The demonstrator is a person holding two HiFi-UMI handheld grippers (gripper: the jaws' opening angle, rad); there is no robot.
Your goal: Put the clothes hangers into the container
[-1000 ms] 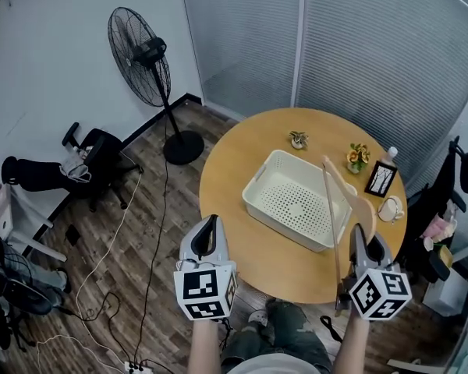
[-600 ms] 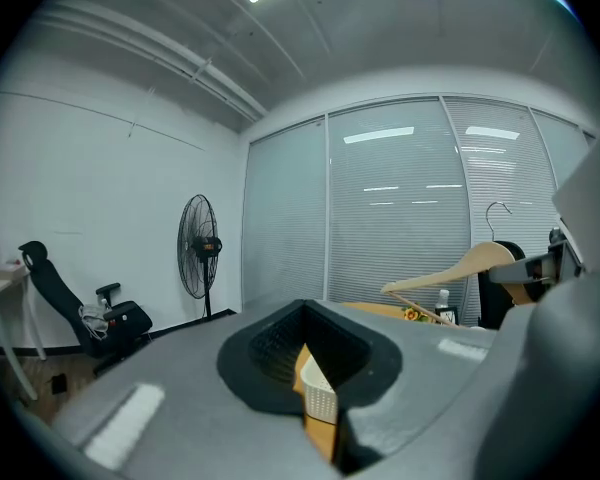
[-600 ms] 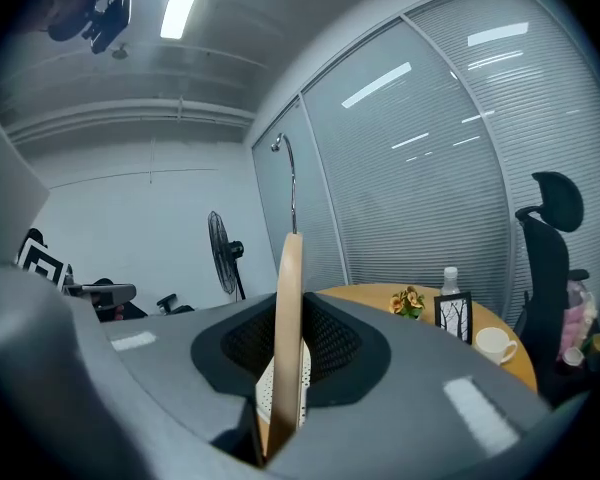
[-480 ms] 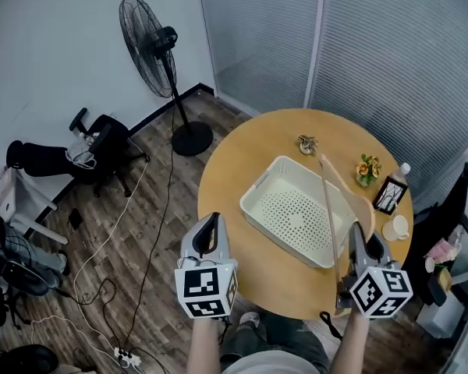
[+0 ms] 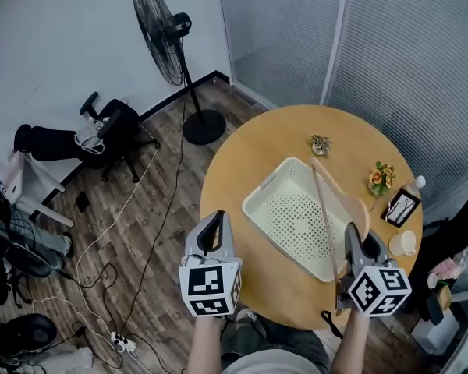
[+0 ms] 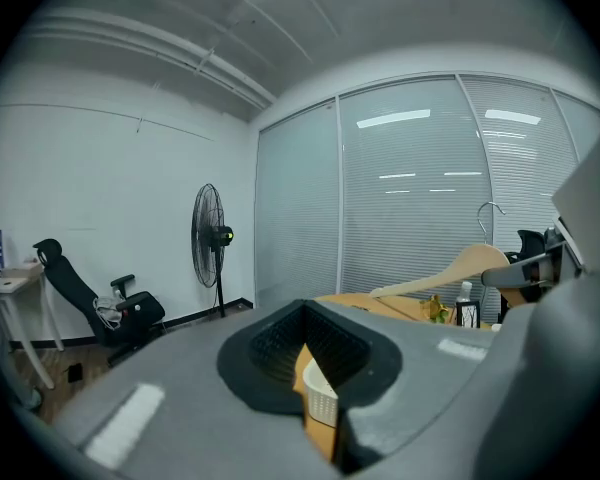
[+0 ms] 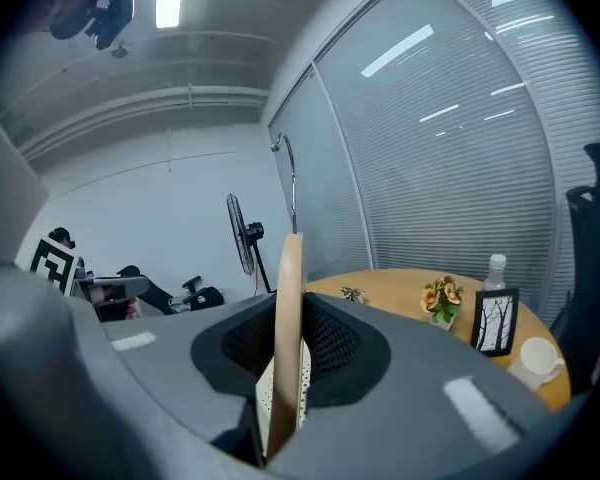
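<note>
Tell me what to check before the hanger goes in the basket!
1. Grip: the right gripper is shut on the wooden hanger: ok.
2. Room: the basket is empty: ok.
3. Other hand: the left gripper holds nothing and is clear of the basket: ok.
4. Aim: the hanger overlaps the basket's right side in the head view, but whether it is truly above it: cannot tell.
5. Neighbours: the flowers and picture frame stand apart from the basket: ok.
</note>
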